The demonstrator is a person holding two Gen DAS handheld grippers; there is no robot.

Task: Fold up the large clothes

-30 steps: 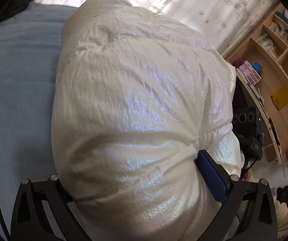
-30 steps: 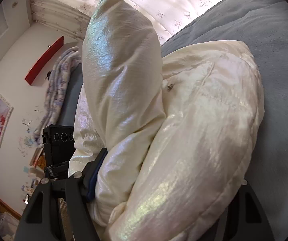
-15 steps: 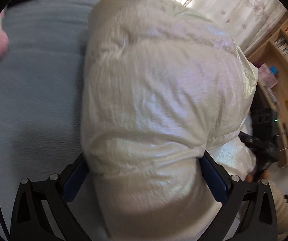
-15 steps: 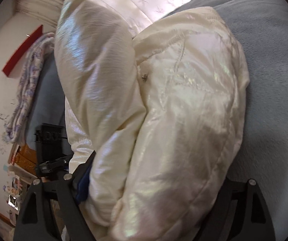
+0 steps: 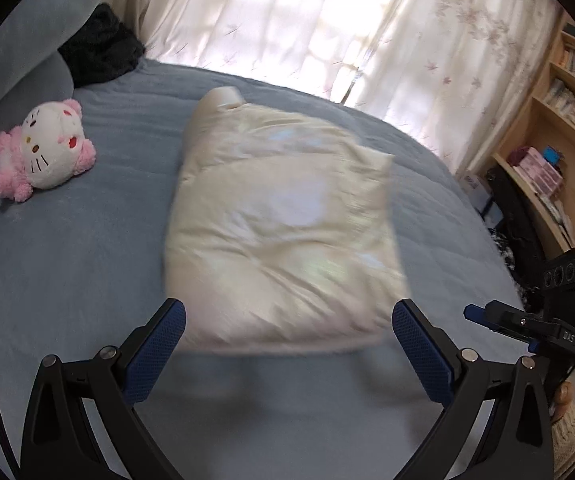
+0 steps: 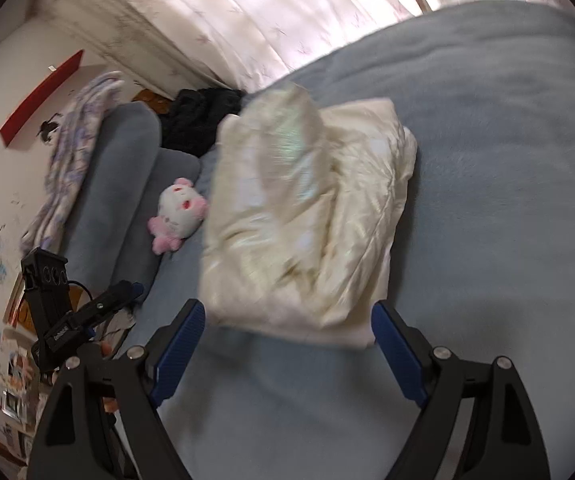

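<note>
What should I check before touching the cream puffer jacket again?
1. Left hand-held gripper empty, jaws wide apart: ok.
2. Right hand-held gripper empty, jaws wide apart: ok.
3. Shiny cream puffer jacket lying as a folded bundle on the blue-grey bed cover, clear of both grippers: ok.
4. Fold neat and flat: not ok; in the right wrist view one puffy part sticks up at the far end.
5. Pink and white plush toy apart from the jacket: ok.
6. Fine edges and seams aligned: cannot tell, since both views are motion-blurred.
</note>
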